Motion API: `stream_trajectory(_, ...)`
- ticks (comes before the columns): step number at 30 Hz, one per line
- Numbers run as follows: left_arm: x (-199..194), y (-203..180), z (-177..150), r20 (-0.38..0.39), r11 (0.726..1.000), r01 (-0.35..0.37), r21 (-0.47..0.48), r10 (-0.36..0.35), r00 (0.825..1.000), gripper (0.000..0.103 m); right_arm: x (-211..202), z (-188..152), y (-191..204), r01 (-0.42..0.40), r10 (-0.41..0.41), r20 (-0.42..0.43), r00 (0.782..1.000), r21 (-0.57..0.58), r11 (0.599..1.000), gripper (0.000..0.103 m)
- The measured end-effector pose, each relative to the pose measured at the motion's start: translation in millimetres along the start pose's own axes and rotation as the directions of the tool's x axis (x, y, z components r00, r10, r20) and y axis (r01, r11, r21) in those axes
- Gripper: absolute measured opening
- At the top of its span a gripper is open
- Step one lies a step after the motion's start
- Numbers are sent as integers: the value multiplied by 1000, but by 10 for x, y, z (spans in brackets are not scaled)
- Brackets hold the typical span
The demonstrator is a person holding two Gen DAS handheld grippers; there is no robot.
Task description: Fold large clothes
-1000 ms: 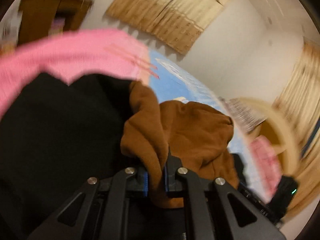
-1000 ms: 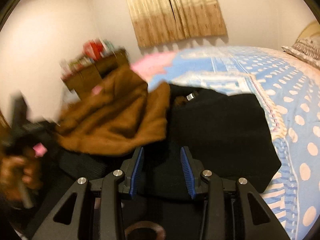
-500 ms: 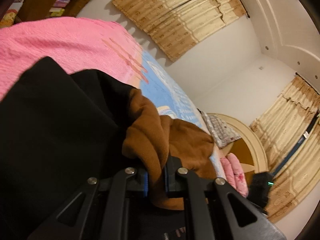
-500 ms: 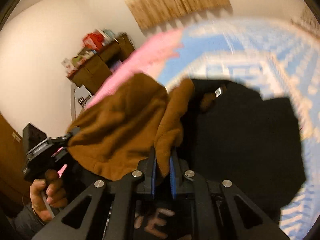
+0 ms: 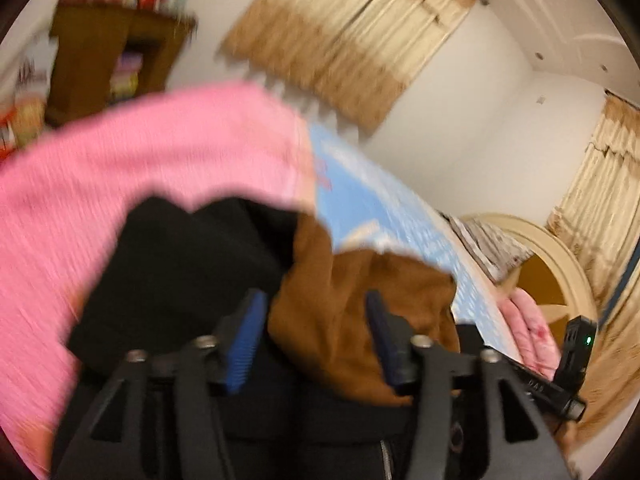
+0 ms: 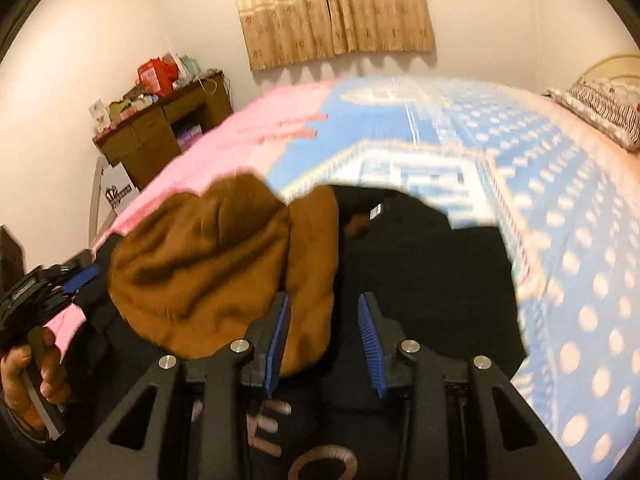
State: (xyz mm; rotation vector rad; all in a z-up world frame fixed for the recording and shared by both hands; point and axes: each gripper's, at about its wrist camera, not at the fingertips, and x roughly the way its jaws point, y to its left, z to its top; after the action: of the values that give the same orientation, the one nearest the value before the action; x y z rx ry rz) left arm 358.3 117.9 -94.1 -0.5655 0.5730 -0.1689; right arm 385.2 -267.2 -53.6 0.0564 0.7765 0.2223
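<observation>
So there's a big bed [image 6: 560,208] filling most of the room, blue polka-dot cover with a pink blanket [image 5: 120,168] over the far left part. Spread on the near side is a black hoodie [image 6: 424,272], and its brown-lined hood [image 6: 208,264] is bunched up on top, near left of the black body. Wooden desk [image 6: 160,132] piled with stuff sits far left under the curtains [image 6: 332,8].

Left gripper [image 5: 316,340] has its jaws opening, the brown hood sitting loose between them, pads not pressing it. Right gripper [image 6: 324,340] is opening too, with an edge of the hood against its left blue pad. A hand [image 6: 36,372] holds the left gripper's handle.
</observation>
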Motion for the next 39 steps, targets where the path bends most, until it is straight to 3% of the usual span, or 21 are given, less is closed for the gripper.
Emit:
stream_trajectory(2,23,-107,167,31,999,0,41,-1,1000,76,113,194,-67,-29,29,-11,1000,29,999,43)
stream_trajectory(4,275,-253,325,-15,994,27,105,-26,1000,83,362,395,-153,-44,45,-33,998,59,997,50)
stream_trajectory(6,586,-278,409,-85,990,30,137,-19,996,83,690,589,-285,-88,96,-65,993,119,989,50)
stream_trajectory(10,1322,-6,549,-238,999,-1,33,9,971,79,1195,821,-442,-207,243,-111,964,265,942,50)
stream_trajectory(11,1434,56,539,-277,1000,-8,17,12,961,75,1359,843,-463,-260,317,-144,938,314,913,50)
stream_trajectory(12,1562,139,533,-307,1000,-8,-16,2,952,54,1443,851,-447,-266,333,-162,929,331,905,50)
stream_trajectory(13,1617,134,485,-325,999,11,-36,-22,946,26,1516,869,-450,-249,318,-175,932,329,911,49)
stream_trajectory(14,1723,183,476,-356,998,46,-52,-62,933,10,1571,887,-460,-244,314,-182,932,327,913,25)
stream_trajectory(15,1726,162,493,-339,998,39,-39,-50,939,10,1562,919,-475,-222,284,-169,944,312,924,17)
stream_trajectory(16,1702,139,510,-299,999,39,-34,-47,953,10,1511,952,-497,-202,252,-136,958,301,932,16)
stream_trajectory(17,1662,164,512,-270,998,49,-45,-59,961,10,1402,995,-530,-213,241,-61,969,292,932,3)
stream_trajectory(18,1639,187,496,-256,997,46,-57,-59,965,10,1262,1032,-571,-231,232,28,972,279,932,3)
stream_trajectory(24,1793,280,356,-238,997,-22,-71,5,971,10,1511,834,-602,-142,167,-65,984,287,947,3)
stream_trajectory(28,1850,266,395,-285,999,-22,-47,7,959,14,1570,807,-691,-103,134,-84,987,300,949,4)
stream_trajectory(29,1774,221,412,-283,999,-17,-39,5,959,14,1525,817,-684,-102,129,-74,989,295,950,8)
stream_trajectory(31,1560,155,447,-264,999,-18,-28,10,965,29,1394,843,-641,-90,111,-64,992,269,959,20)
stream_trajectory(32,1460,129,459,-247,999,-17,-30,9,969,36,1287,843,-615,-67,85,-59,995,254,965,36)
stream_trajectory(33,1285,78,449,-219,1000,-5,-24,0,976,54,1085,824,-557,-69,79,-34,996,236,969,45)
stream_trajectory(34,1143,32,423,-193,1000,0,-13,-3,981,64,956,781,-523,-96,100,-5,995,220,971,45)
stream_trajectory(37,804,-151,249,-151,998,-23,53,31,988,74,570,632,-266,-179,175,38,984,125,976,45)
stream_trajectory(39,660,-236,92,-138,995,-24,96,37,990,77,407,425,-27,-258,257,21,966,49,965,45)
